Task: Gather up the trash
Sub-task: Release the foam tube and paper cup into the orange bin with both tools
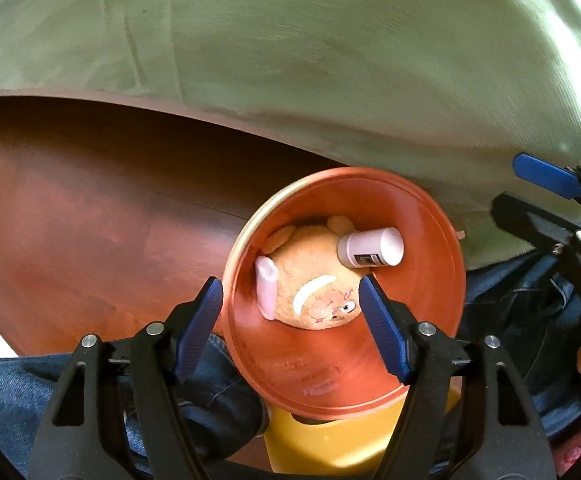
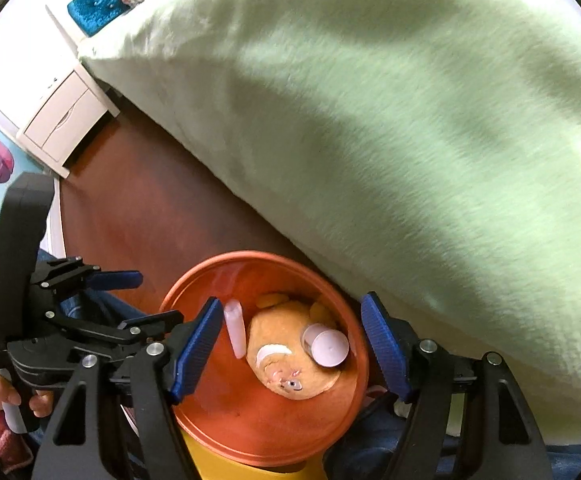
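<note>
An orange bin [image 1: 430, 240] with a yellow outer wall stands on the floor beside the bed. In it lie an orange plush toy [image 1: 310, 276], a white bottle [image 1: 370, 248] and a pale pink tube [image 1: 267, 288]. My left gripper [image 1: 290, 292] hangs open just above the bin, nothing between its blue pads. In the right wrist view the same bin [image 2: 226, 412] holds the plush toy [image 2: 290, 360], the bottle [image 2: 328, 346] and the tube [image 2: 236, 330]. My right gripper [image 2: 290, 308] is open over it too, holding nothing.
A pale green blanket [image 2: 410, 120] covers the bed behind the bin. Dark red wooden floor [image 1: 90, 220] spreads to the left. A white nightstand [image 2: 66, 120] stands at the far left. A person's jeans [image 1: 10, 392] press close around the bin.
</note>
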A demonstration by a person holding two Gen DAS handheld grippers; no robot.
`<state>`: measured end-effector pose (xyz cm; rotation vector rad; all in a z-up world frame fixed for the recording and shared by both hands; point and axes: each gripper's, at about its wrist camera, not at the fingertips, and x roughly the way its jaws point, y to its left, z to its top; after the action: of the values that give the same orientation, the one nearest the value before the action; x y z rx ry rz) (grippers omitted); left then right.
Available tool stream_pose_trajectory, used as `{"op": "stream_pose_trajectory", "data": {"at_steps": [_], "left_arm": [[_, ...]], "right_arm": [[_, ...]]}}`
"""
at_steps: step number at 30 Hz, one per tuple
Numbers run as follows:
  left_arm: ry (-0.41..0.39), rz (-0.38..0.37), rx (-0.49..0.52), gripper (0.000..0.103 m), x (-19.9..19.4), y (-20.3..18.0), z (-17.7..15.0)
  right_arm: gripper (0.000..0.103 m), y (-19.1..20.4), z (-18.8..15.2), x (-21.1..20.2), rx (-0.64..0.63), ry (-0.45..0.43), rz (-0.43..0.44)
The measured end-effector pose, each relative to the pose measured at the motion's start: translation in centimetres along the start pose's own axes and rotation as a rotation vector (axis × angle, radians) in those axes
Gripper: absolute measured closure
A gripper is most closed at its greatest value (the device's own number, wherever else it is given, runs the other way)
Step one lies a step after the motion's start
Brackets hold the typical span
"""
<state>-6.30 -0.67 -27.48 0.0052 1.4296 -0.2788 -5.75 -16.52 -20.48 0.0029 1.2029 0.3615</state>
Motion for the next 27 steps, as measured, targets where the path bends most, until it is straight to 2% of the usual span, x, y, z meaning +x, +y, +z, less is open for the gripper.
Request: {"op": "stream_pose_trajectory", "data": {"at_steps": [11, 17, 22, 26, 27], "left_arm": [[-0.034, 0.004, -0.009, 0.034, -0.9, 0.5, 0.7], [-0.071, 0.009, -0.022, 0.034, -2.9, 1.0, 1.3], [-0.177, 0.034, -0.032, 0.034, -6.5, 1.4, 2.9], [-0.317, 0.067, -0.020, 0.034, -10.5, 1.5, 5.4], [-0.346, 0.073, -0.020, 0.028, -11.4, 1.7, 6.1]], "right_arm": [[0.032, -0.7, 0.3, -0.6, 0.002, -0.031, 0.002], [0.031, -0.4, 0.7, -2.4, -0.010, -0.095, 0.014], [0.028, 0.2, 2.0, -5.2, -0.041, -0.190, 0.012], [0.025, 0.6, 3.3, -7.7, -0.062, -0.279, 0.007], [0.025, 0.6, 3.7, -8.2, -0.064, -0.296, 0.010]]}}
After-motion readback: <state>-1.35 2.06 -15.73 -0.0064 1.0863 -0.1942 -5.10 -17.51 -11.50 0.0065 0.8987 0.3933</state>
